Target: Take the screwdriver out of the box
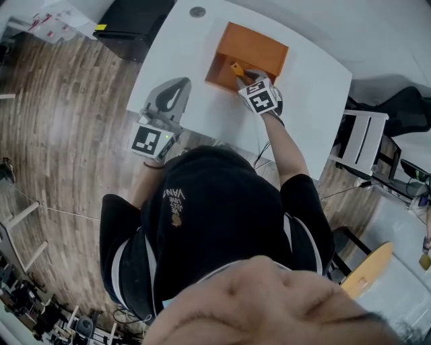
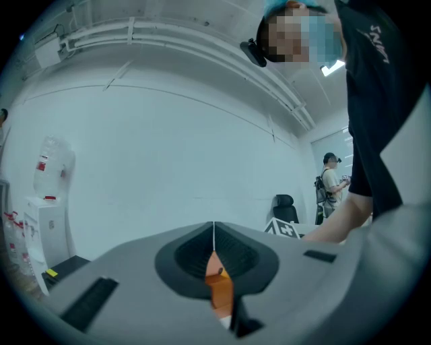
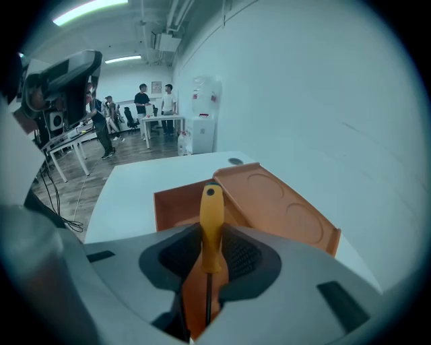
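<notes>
An orange box (image 1: 259,42) stands open on the white table (image 1: 316,87), its lid (image 3: 283,205) tipped back. My right gripper (image 1: 248,79) hangs over the box's near edge, pointing down into it, shut on the screwdriver (image 1: 238,69). In the right gripper view the yellow handle (image 3: 211,215) sticks up between the jaws of the right gripper (image 3: 210,236), with the thin shaft running down behind them and the box wall (image 3: 175,202) beyond. My left gripper (image 1: 176,91) rests at the table's left edge, level, shut and holding nothing. The left gripper (image 2: 214,236) shows a sliver of orange box (image 2: 219,286) below its tips.
A round cable hole (image 1: 197,11) sits at the table's far edge. A black cabinet (image 1: 135,27) stands beyond the left corner and a white chair (image 1: 360,138) at the right. A water dispenser (image 3: 202,124) and several people (image 3: 155,101) are far off.
</notes>
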